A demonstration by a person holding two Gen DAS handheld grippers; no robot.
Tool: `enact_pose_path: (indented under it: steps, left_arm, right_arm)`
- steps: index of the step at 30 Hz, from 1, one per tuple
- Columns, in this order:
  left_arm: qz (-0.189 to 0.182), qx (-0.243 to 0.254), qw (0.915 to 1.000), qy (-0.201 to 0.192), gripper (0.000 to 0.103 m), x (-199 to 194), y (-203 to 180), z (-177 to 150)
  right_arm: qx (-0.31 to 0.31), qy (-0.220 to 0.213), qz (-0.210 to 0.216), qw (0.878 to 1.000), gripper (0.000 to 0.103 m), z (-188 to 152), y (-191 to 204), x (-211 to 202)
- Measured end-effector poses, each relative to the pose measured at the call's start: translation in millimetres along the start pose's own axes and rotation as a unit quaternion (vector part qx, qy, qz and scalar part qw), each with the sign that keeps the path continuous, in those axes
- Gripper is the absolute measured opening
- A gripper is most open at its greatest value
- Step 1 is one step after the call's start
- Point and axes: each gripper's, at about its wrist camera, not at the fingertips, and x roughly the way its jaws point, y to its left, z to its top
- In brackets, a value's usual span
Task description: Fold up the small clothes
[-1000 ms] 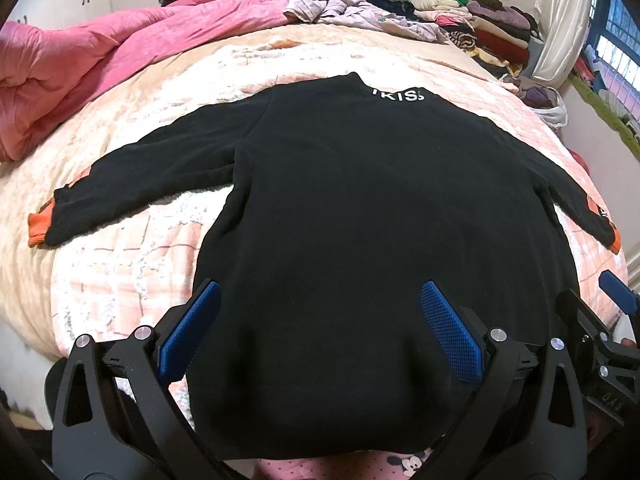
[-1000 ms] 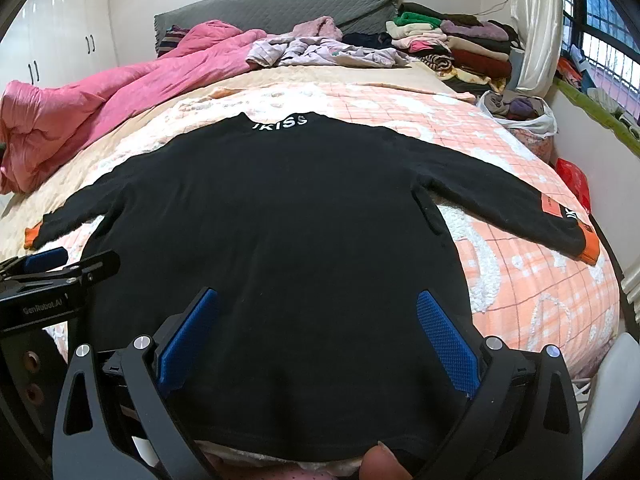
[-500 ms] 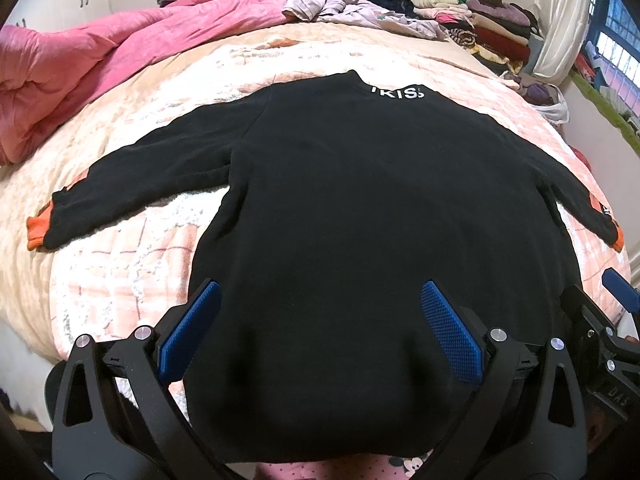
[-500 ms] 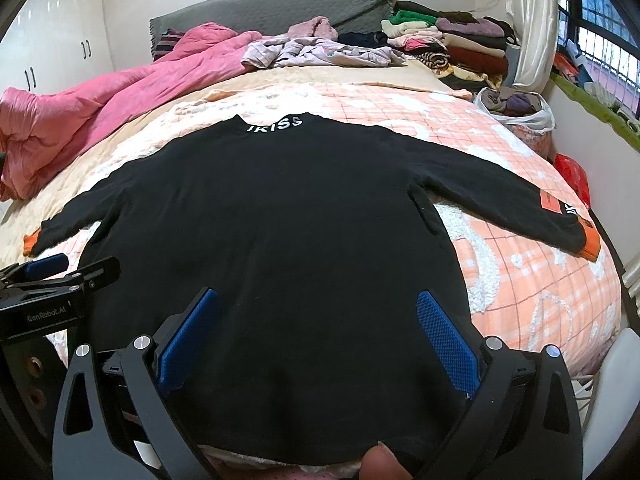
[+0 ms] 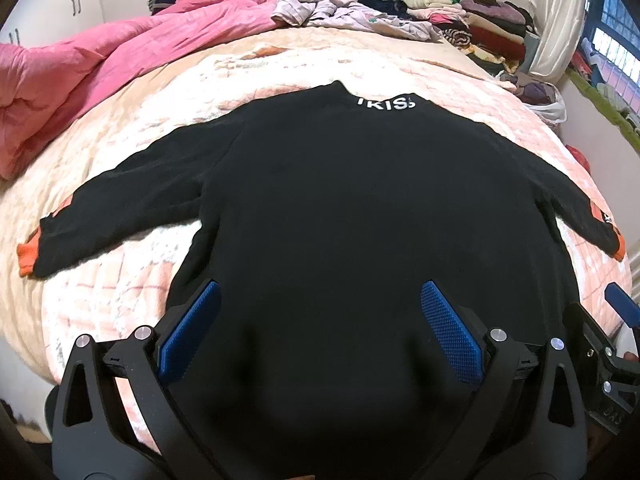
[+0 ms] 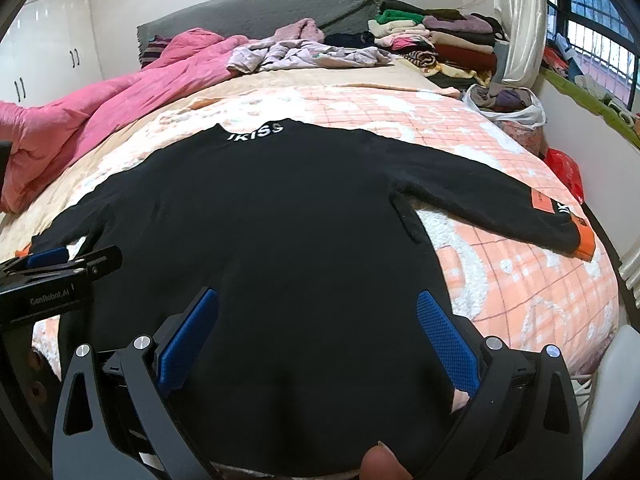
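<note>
Nothing much had moved since a moment before; both cameras had only crept a little, and the sweater (image 5: 360, 216) lay just as it was. It was black, spread flat on the bed (image 5: 132, 280) with the neck far away and the hem near the tongs. Both sleeves stuck out to the sides, each ending in an orange cuff (image 5: 27, 255). No part was folded yet, so all the folding was still left to do.

The left tongs (image 5: 320, 328) were spread wide over the hem and held nothing. The right tongs (image 6: 318, 326) were spread wide too, just over the hem and empty. A fingertip (image 6: 384, 462) showed at the bottom of the right view.

Farther off sat a pink quilt (image 6: 100, 120), a loose heap of clothes (image 6: 304, 54), and a folded stack (image 6: 436, 40) by the window.
</note>
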Motion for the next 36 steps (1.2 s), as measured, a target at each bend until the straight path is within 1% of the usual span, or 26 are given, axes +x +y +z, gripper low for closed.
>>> enact_pose_path:
  steps: [10,16,22,28,31,36]
  left_arm:
    - [-0.005,0.010,0.9999,0.006,0.094,18.6,-13.1,17.8]
    - [-0.007,0.017,0.9998,0.008,0.094,28.6,-21.5,29.3]
    - [-0.017,0.019,0.9996,0.010,0.094,38.5,-28.2,44.1]
    - [-0.023,0.019,0.9995,0.012,0.094,50.1,-33.6,59.5]
    - [-0.020,0.019,0.9995,0.012,0.094,56.0,-36.6,66.4]
    - [-0.017,0.018,0.9996,0.015,0.094,65.8,-40.4,75.2]
  right_arm:
    - [0.021,0.000,-0.019,1.000,0.099,13.2,-20.3,14.0]
    - [0.042,0.000,-0.031,0.999,0.099,23.7,-39.7,25.5]
    - [0.061,0.002,-0.044,0.997,0.099,31.3,-59.1,36.8]
    - [0.091,0.009,-0.062,0.994,0.099,35.0,-86.7,48.2]
    - [0.109,0.011,-0.075,0.991,0.099,35.8,-104.7,52.4]
    - [0.149,0.013,-0.101,0.984,0.099,34.7,-140.1,55.7]
